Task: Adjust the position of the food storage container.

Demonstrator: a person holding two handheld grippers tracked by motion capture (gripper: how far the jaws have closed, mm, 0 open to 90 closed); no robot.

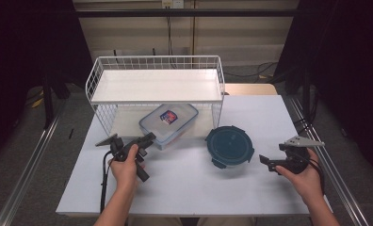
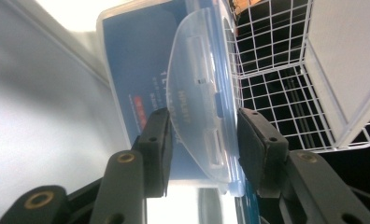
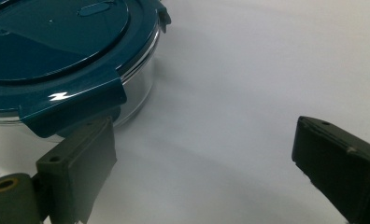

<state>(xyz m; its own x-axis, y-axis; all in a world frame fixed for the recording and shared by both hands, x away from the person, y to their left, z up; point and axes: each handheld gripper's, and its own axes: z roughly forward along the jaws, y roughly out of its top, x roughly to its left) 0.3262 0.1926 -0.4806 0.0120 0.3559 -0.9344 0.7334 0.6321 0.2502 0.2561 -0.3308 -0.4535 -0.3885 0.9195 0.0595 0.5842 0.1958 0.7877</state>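
In the high view, a white table (image 1: 184,188) carries a white wire shelf rack (image 1: 156,84) at its far side. A rectangular clear container (image 1: 168,123) with a blue-rimmed lid and a red-and-blue label lies partly under the rack's shelf, its near corner projecting toward the person. The left gripper (image 1: 146,141), held in the left hand (image 1: 125,167), is positioned at that near corner of the container. A round container with a dark teal lid (image 1: 230,146) stands on the table to the right of the rectangular one, apart from it. The right gripper (image 1: 265,161), held in the right hand (image 1: 303,176), is just beside the round container's right edge, and its grey three-cornered plate faces upward. In the left gripper view, the two black jaws stand on either side of the rectangular container's clear locking flap (image 2: 199,93) and lid edge; the jaws are partly closed, and the right pad lies against or just beside the container's edge, while a narrow gap may remain at the left pad, so a firm clamp cannot be confirmed. The wire rack (image 2: 286,70) appears behind the container. In the right gripper view, the jaws stand wide apart with bare table surface between them and nothing held. The left jaw sits just below one teal locking flap (image 3: 73,105) of the round container (image 3: 57,51); contact cannot be determined. The right jaw is well clear of the container.
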